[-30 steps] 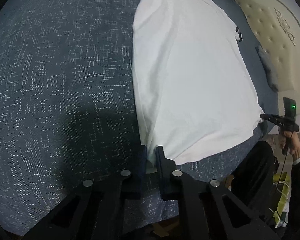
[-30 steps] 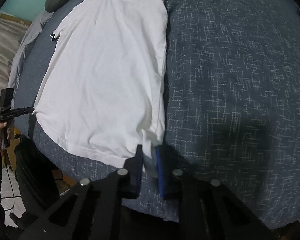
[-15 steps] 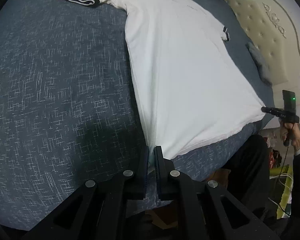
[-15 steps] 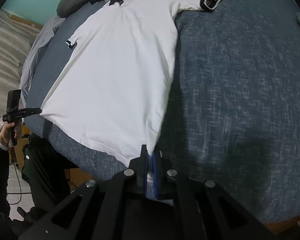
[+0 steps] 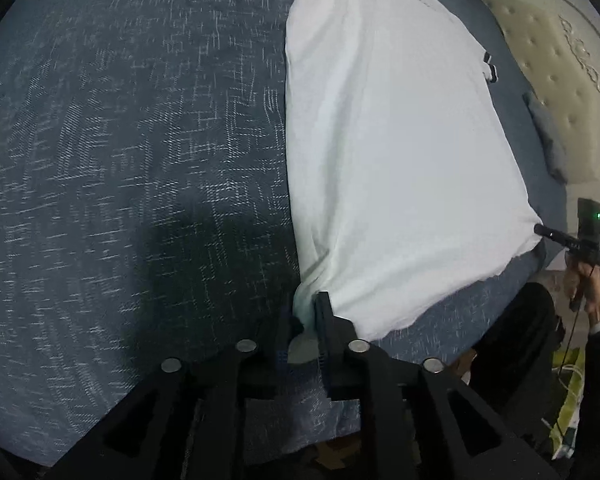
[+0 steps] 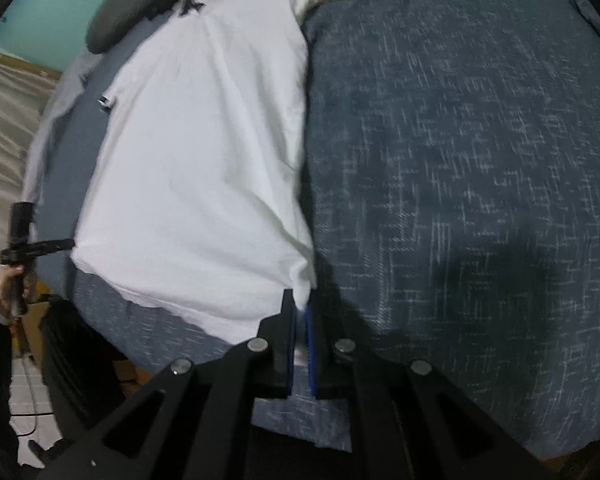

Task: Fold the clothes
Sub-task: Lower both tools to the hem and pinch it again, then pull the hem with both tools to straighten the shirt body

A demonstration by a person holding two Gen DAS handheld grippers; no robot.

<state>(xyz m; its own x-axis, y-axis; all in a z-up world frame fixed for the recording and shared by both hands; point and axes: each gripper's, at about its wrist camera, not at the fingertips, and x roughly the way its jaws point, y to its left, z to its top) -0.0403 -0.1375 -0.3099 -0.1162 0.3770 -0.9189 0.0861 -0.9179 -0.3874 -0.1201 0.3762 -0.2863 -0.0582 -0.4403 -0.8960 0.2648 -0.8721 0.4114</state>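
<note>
- The white shirt [image 5: 400, 152] has its collar cut off by the top edge in the left wrist view.
- Its pinched hem corner is hidden between the left gripper [image 5: 306, 312] fingers; how much cloth sits inside cannot be told.
- In the right wrist view the bed [image 6: 460, 160] cover is motion-blurred.
- The dark shape [image 6: 120, 20] at the bed's far corner is perhaps a pillow.
- The person's hand [image 5: 588, 288] is partly cut off.

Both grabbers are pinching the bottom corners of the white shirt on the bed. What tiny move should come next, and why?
Probably lift both corners together and carry the hem toward the collar. The left hand-held gripper and right hand-held gripper each pinch a bottom corner of the white shirt, which lies spread flat on the blue bedspread.
</note>
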